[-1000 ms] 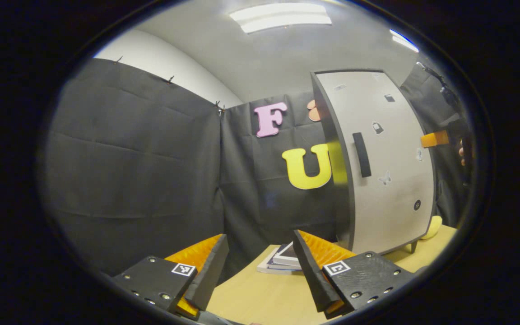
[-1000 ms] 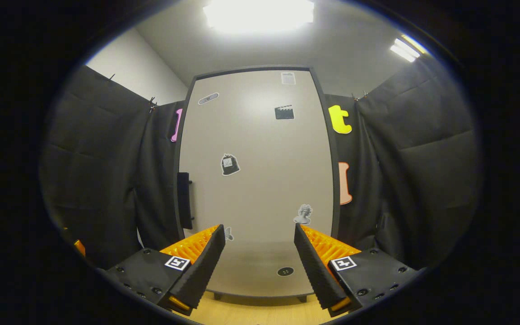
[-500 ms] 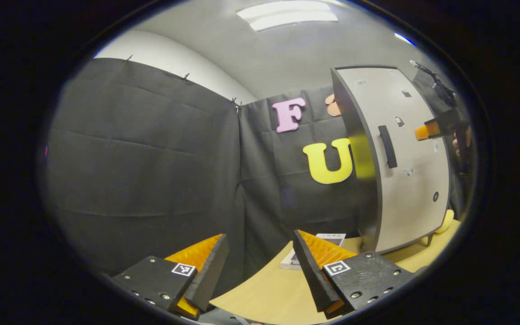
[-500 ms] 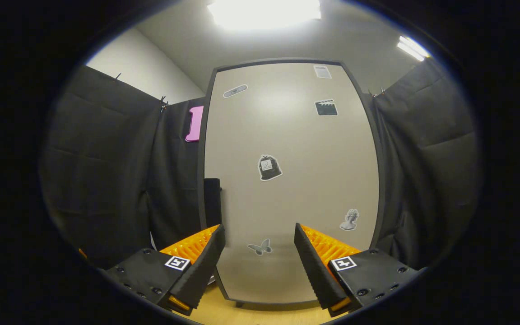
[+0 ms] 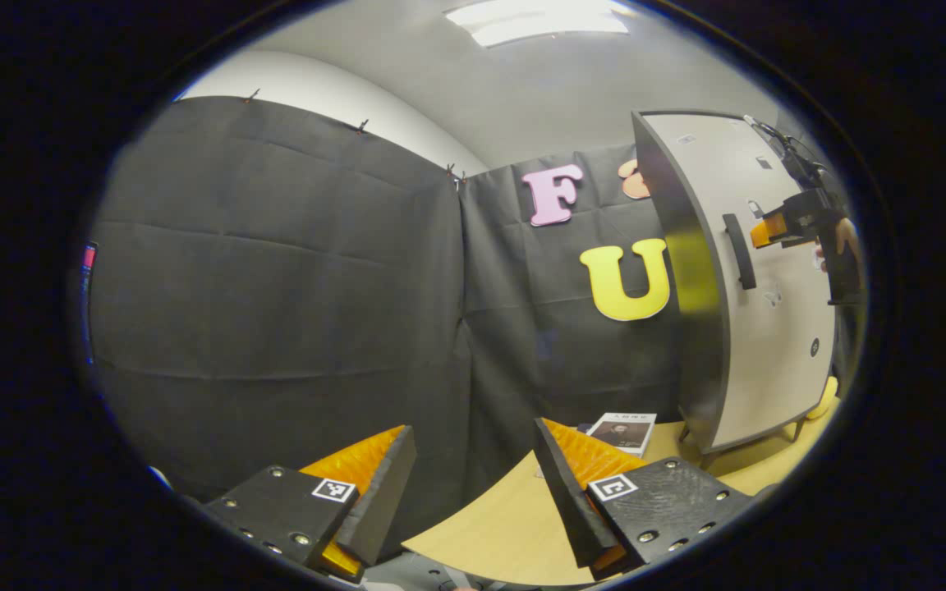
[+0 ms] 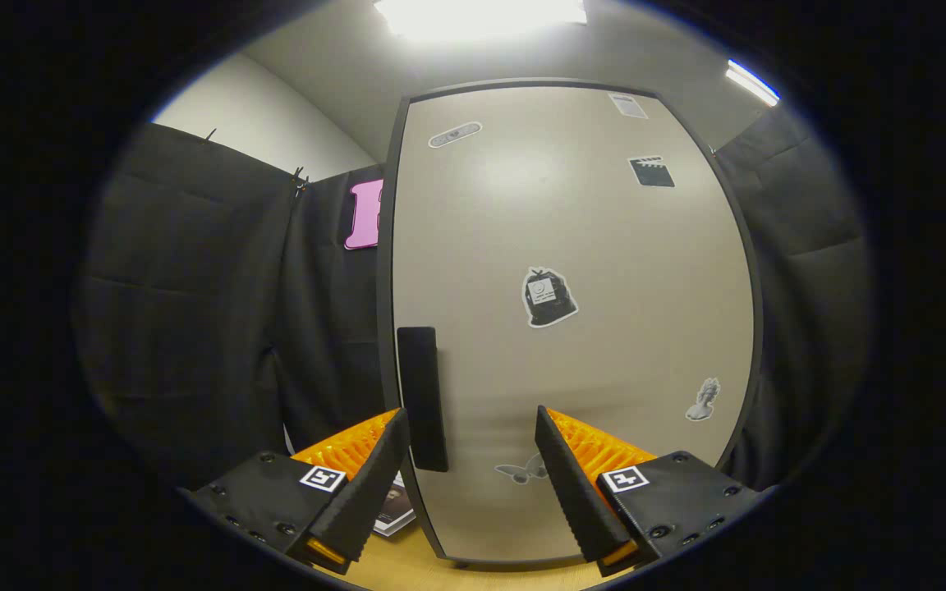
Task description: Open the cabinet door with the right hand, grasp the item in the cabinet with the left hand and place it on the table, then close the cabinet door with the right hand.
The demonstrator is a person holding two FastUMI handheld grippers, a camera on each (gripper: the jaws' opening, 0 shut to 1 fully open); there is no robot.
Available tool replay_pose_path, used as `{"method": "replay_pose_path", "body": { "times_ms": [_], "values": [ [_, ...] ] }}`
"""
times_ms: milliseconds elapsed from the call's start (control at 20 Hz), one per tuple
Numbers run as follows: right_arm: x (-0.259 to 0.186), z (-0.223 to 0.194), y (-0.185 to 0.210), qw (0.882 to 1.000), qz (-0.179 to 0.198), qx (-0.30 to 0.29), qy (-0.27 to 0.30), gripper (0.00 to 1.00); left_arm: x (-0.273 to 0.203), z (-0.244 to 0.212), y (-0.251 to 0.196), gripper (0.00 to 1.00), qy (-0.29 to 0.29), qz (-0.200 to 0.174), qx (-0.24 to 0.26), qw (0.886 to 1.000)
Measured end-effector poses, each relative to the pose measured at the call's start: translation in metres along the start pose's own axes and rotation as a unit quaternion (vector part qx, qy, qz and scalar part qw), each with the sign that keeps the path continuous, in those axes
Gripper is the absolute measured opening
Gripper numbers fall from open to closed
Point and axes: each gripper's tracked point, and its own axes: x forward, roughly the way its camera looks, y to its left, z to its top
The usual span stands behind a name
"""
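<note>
Right gripper view: handle [image 6: 422,398] between hand-held gripper [image 6: 473,484] fingers

The closed cabinet door [image 6: 571,328] hides the inside, and its small stickers [image 6: 549,297] are unreadable.

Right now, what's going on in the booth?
The right claw is open and close in front of the cabinet door, with the dark handle just above its left finger; nothing is gripped and the door looks shut. The left claw waits open and empty over the table, off to the cabinet's side. A book lies on the table.
</note>
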Motion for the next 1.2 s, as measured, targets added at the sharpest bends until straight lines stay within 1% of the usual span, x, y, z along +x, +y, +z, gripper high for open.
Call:
{"method": "replay_pose_path", "body": {
  "times_ms": [200, 250, 300, 350, 400, 450, 500, 550, 600, 700, 750, 800, 900, 950, 1000, 1100, 1150, 1200],
  "values": [
    [0.020, -0.007, 0.014, 1.000, 0.005, 0.011, 0.015, 0.97, 0.004, -0.008, 0.017, 0.87, 0.009, 0.018, -0.003, 1.000],
    [0.026, -0.010, 0.016, 1.000, 0.004, 0.015, 0.021, 0.96, 0.005, -0.010, 0.018, 0.87, 0.010, 0.021, -0.004, 1.000],
    [0.031, -0.011, 0.018, 0.999, 0.004, 0.019, 0.026, 0.93, 0.007, -0.011, 0.019, 0.87, 0.011, 0.023, -0.005, 1.000],
    [0.036, -0.013, 0.021, 0.999, 0.004, 0.024, 0.033, 0.84, 0.008, -0.012, 0.020, 0.87, 0.012, 0.025, -0.004, 1.000],
    [0.040, -0.014, 0.024, 0.999, 0.006, 0.027, 0.036, 0.83, 0.010, -0.014, 0.023, 0.87, 0.012, 0.026, -0.004, 1.000],
    [0.044, -0.014, 0.027, 0.999, 0.006, 0.026, 0.037, 0.77, 0.010, -0.014, 0.024, 0.87, 0.013, 0.026, -0.003, 1.000],
    [0.047, -0.016, 0.031, 0.999, 0.008, 0.023, 0.040, 0.76, 0.009, -0.015, 0.026, 0.87, 0.013, 0.026, -0.003, 1.000],
    [0.051, -0.019, 0.035, 0.999, 0.011, 0.021, 0.045, 0.72, 0.009, -0.015, 0.027, 0.87, 0.012, 0.026, -0.001, 1.000],
    [0.053, -0.022, 0.038, 0.999, 0.011, 0.020, 0.047, 0.73, 0.009, -0.015, 0.029, 0.87, 0.012, 0.026, 0.000, 1.000],
    [0.058, -0.021, 0.033, 0.999, -0.009, 0.012, 0.043, 0.41, 0.011, -0.017, 0.032, 0.87, 0.014, 0.025, 0.001, 1.000],
    [0.060, -0.021, 0.034, 0.999, -0.017, 0.002, 0.041, 0.39, 0.012, -0.017, 0.032, 0.87, 0.016, 0.025, 0.000, 1.000],
    [0.060, -0.021, 0.032, 0.999, -0.020, -0.010, 0.045, 0.34, 0.012, -0.017, 0.031, 0.87, 0.016, 0.022, -0.002, 1.000],
    [0.056, -0.022, 0.033, 0.999, -0.021, -0.016, 0.045, 0.27, 0.014, -0.015, 0.028, 0.87, 0.015, 0.016, -0.001, 1.000],
    [0.055, -0.022, 0.034, 0.999, -0.013, -0.020, 0.045, 0.16, 0.015, -0.013, 0.026, 0.87, 0.013, 0.014, 0.001, 1.000],
    [0.052, -0.021, 0.034, 0.999, -0.004, -0.019, 0.045, 0.15, 0.017, -0.011, 0.023, 0.87, 0.010, 0.009, 0.001, 1.000],
    [0.045, -0.019, 0.037, 0.999, 0.012, -0.018, 0.048, 0.17, 0.021, -0.007, 0.010, 0.87, 0.006, -0.005, 0.000, 1.000],
    [0.040, -0.019, 0.038, 0.998, 0.018, -0.019, 0.050, 0.15, 0.021, -0.005, 0.003, 0.87, 0.005, -0.013, -0.001, 1.000],
    [0.034, -0.018, 0.038, 0.998, 0.024, -0.021, 0.052, 0.17, 0.021, -0.003, -0.003, 0.87, 0.002, -0.020, -0.002, 1.000]
  ]
}}
